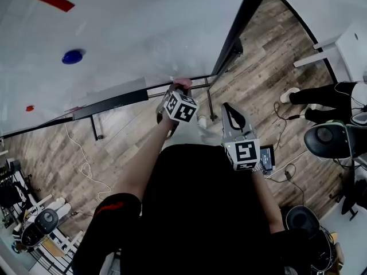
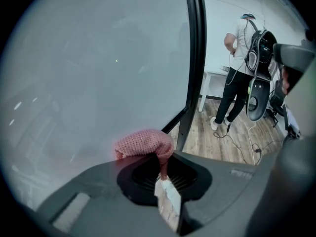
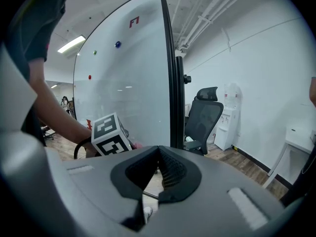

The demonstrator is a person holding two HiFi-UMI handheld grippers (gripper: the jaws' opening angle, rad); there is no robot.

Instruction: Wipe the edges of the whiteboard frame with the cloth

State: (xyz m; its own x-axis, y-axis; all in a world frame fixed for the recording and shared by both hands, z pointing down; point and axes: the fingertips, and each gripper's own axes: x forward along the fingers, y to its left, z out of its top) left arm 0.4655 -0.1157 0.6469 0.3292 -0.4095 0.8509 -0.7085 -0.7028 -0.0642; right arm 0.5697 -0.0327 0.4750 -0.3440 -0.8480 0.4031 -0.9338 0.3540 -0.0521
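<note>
Head view gives us the big whiteboard (image 1: 143,33) filling the upper left, its black frame (image 1: 243,16) running down the right side to meet a bottom rail. The left tongs (image 1: 179,90) are up at that lower corner. The right tongs (image 1: 231,116) hang near the body, well apart from the board.

Over to the left gripper view: the left tongs are clamped tight on a tail of the pink knitted cloth (image 2: 145,143), and the bunched wad sits out front against the board, just beside the black upright. In the right gripper view the jaws are closed together with nothing between them.

That cloth looks soft, light and floppy. It should fold over a narrow edge easily, but a pinch on the tail lets the wad flop about. My call is that a hold nearer the bunch, pressing it flat, would serve the frame best.
</note>
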